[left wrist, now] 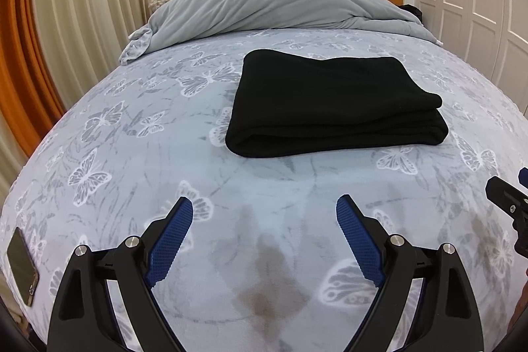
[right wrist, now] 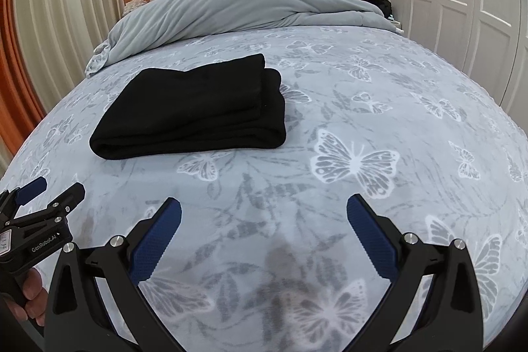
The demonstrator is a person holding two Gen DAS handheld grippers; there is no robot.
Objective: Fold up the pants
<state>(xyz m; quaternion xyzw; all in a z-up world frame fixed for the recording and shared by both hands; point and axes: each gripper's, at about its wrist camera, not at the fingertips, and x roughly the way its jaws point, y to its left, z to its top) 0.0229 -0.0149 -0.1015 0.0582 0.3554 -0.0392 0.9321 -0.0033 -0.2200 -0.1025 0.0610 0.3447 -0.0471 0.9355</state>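
The pants [left wrist: 333,108] lie folded in a neat stack mid-bed [left wrist: 132,154]. Both hand-held grippers, left [left wrist: 264,213] and right [right wrist: 264,213], hang released and empty; best kept clear, leaving the stack undisturbed.

Black fleece pants [left wrist: 333,104], folded into a thick rectangle, flat mid-bed. Pale-blue butterfly-print bed cover [left wrist: 138,154]. Grey bunched duvet [left wrist: 264,5] along head edge. Dark phone [left wrist: 21,266] at left edge. Left tongs [left wrist: 264,213], blue-padded, spread wide, empty, above foot edge. Right tongs' tip [left wrist: 508,197] at right margin.
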